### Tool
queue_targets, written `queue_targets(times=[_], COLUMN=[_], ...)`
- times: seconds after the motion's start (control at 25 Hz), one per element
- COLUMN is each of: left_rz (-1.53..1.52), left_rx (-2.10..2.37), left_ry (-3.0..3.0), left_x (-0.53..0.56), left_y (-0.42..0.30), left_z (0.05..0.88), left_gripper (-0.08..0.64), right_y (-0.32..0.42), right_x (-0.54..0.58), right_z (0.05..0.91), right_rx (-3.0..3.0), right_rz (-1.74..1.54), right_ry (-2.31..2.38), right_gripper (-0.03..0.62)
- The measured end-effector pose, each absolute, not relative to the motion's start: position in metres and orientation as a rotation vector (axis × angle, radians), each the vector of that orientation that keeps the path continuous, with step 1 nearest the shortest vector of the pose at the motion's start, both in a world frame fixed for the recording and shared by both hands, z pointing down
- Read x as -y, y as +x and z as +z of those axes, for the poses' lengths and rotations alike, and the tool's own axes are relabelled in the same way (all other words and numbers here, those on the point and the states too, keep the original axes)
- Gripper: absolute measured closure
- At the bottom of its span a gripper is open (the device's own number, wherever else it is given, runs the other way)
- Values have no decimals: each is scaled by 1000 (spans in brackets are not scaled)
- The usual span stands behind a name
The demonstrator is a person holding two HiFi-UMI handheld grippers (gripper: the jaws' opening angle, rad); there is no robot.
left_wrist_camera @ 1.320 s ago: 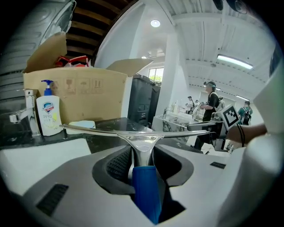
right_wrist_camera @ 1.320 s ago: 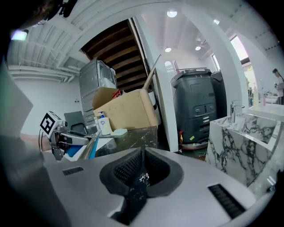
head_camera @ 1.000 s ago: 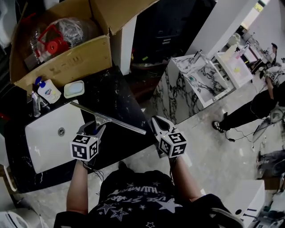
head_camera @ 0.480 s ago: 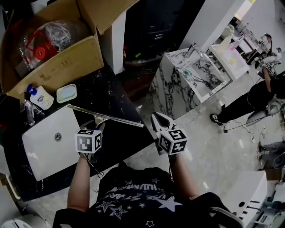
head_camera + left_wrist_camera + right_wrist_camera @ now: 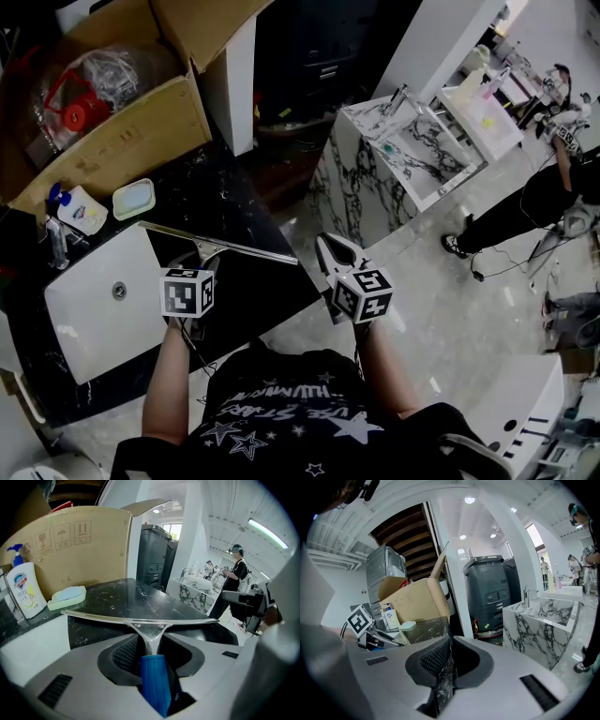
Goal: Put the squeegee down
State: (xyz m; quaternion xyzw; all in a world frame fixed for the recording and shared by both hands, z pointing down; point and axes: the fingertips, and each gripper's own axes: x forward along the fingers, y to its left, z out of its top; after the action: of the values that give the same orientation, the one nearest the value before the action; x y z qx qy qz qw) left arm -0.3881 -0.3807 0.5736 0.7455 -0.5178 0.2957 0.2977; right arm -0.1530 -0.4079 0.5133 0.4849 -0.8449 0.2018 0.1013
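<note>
The squeegee [image 5: 217, 246] has a long metal blade [image 5: 140, 619] and a blue handle [image 5: 154, 681]. My left gripper [image 5: 200, 267] is shut on that handle, and the blade lies crosswise in front of the jaws [image 5: 150, 641]. The blade is low over the black marble countertop [image 5: 234, 202], just right of the white sink [image 5: 94, 305]; I cannot tell whether it touches. My right gripper [image 5: 328, 248] hangs off the counter's right edge over the floor. Its jaws [image 5: 446, 660] stand together with nothing in them.
An open cardboard box [image 5: 112, 131] fills the back of the counter. A soap bottle [image 5: 80, 208], a pale soap dish [image 5: 134, 197] and a faucet [image 5: 58, 242] stand behind the sink. A marble vanity [image 5: 394, 159] is to the right, and a person [image 5: 553, 197] stands beyond it.
My left gripper has come down a little toward the counter with the squeegee, and the blade lies more level. The right gripper has barely shifted.
</note>
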Motion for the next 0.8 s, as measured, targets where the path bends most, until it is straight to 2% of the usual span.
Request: queue_targets(times=[0.4, 0.8], left_rz=[841, 725], left_rx=[1379, 1490], left_ry=[1965, 1958], left_x=[377, 369], left_y=[-386, -395], left_z=[572, 541], left_gripper=[383, 370], right_y=[-152, -159], right_x=[406, 399], right_z=[513, 508], right_rx=[2518, 2558], right_rz=[601, 586], right_ry=[1381, 1279], right_gripper=[538, 538])
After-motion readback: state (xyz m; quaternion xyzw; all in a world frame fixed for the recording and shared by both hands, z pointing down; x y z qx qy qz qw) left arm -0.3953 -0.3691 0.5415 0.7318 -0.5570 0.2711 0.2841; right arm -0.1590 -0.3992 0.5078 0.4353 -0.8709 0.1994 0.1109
